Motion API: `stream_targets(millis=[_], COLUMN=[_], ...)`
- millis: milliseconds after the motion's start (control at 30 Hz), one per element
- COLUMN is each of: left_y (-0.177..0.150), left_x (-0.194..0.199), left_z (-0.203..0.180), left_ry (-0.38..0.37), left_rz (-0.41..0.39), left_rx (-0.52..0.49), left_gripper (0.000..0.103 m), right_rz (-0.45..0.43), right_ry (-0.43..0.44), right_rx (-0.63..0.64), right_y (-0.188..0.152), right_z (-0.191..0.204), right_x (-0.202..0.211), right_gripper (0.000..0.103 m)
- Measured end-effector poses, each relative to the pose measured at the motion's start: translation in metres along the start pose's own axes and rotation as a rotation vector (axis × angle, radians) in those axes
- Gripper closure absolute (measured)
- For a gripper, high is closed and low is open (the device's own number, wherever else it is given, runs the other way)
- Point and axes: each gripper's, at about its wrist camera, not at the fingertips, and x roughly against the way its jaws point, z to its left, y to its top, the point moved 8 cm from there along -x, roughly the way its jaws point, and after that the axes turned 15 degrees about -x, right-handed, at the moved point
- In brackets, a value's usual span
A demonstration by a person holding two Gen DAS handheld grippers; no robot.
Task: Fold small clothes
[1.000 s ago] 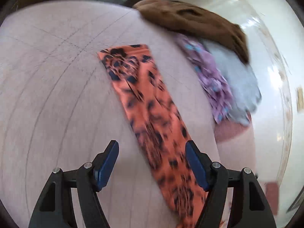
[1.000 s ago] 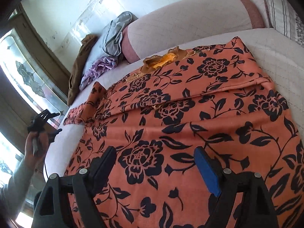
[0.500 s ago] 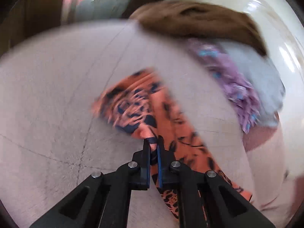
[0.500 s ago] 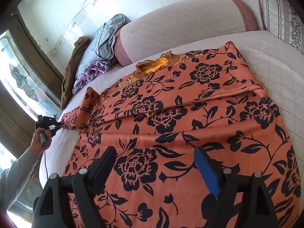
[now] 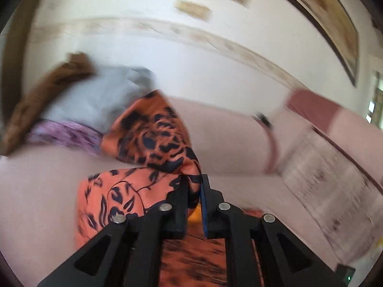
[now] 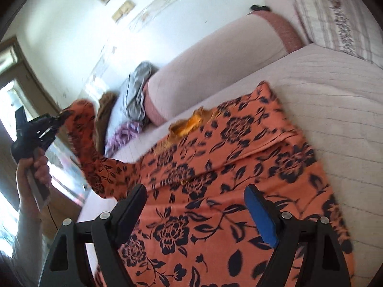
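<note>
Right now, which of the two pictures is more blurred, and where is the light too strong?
Left wrist view: heavy motion blur on the wall, the clothes pile and the cushions; only the left tool, with orange cloth between its fingers, looks sharp. Right wrist view: mostly clear, slight blur; the window at the left edge is overexposed.

Orange black-flowered garment (image 6: 215,167) spread flat, one sleeve (image 6: 81,131) lifted.

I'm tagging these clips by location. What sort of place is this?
Probably a home living room: a pink quilted sofa with a bolster, spare clothes heaped at its end, framed picture on the wall.
</note>
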Motion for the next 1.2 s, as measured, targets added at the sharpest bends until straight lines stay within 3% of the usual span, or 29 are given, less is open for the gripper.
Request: stream_targets(millis=[33, 67, 167, 267, 333, 500, 633, 767, 833, 867, 900, 1100, 1200], left_y=[-0.019, -0.032, -0.086, -0.111, -0.128, -0.193, -0.227, -0.240, -0.239, -0.238, -0.236, -0.228, -0.230], left_x=[-0.024, -0.036, -0.059, -0.041, -0.027, 0.004, 0.014, 0.015, 0.011, 0.010, 0.010, 0.013, 0.007], left_z=[-0.027, -0.040, -0.054, -0.025, 0.013, 0.096, 0.140, 0.155, 0.156, 0.156, 0.156, 0.156, 0.158], left_ry=[-0.056, -0.082, -0.066, -0.010, 0.038, 0.169, 0.214, 0.211, 0.201, 0.197, 0.196, 0.222, 0.223], left_rz=[0.085, 0.142, 0.292, 0.262, 0.254, 0.306, 0.303, 0.284, 0.273, 0.267, 0.256, 0.240, 0.255], left_rx=[-0.048, -0.074, -0.137, -0.098, -0.039, 0.142, 0.258, 0.301, 0.311, 0.313, 0.307, 0.269, 0.285], left_gripper=[0.029, 0.016, 0.017, 0.017, 0.017, 0.017, 0.017, 0.017, 0.017, 0.017, 0.017, 0.017, 0.017], right_rz=[-0.007, -0.011, -0.017, -0.005, 0.018, 0.114, 0.196, 0.246, 0.251, 0.261, 0.282, 0.166, 0.156], right_ry=[0.007, 0.009, 0.018, 0.047, 0.055, 0.030, -0.171, -0.510, -0.591, -0.598, -0.585, -0.526, -0.528], right_rx=[-0.020, -0.041, -0.083, -0.105, -0.099, -0.154, -0.198, 0.018, 0.108, 0.129, 0.128, 0.231, 0.162], right_y=[0.005, 0.009, 0.024, 0.036, 0.047, 0.071, 0.085, 0.073, 0.068, 0.066, 0.065, 0.085, 0.089], right_z=[-0.004, -0.008, -0.014, -0.013, -0.008, 0.003, -0.021, -0.038, -0.036, -0.032, -0.028, 0.022, -0.002], right_x=[0.005, 0.008, 0.014, 0.015, 0.005, -0.055, -0.126, -0.168, -0.173, -0.174, -0.175, -0.149, -0.139], right_gripper=[0.017, 0.017, 0.016, 0.016, 0.016, 0.015, 0.017, 0.023, 0.041, 0.071, 0.085, 0.089, 0.088])
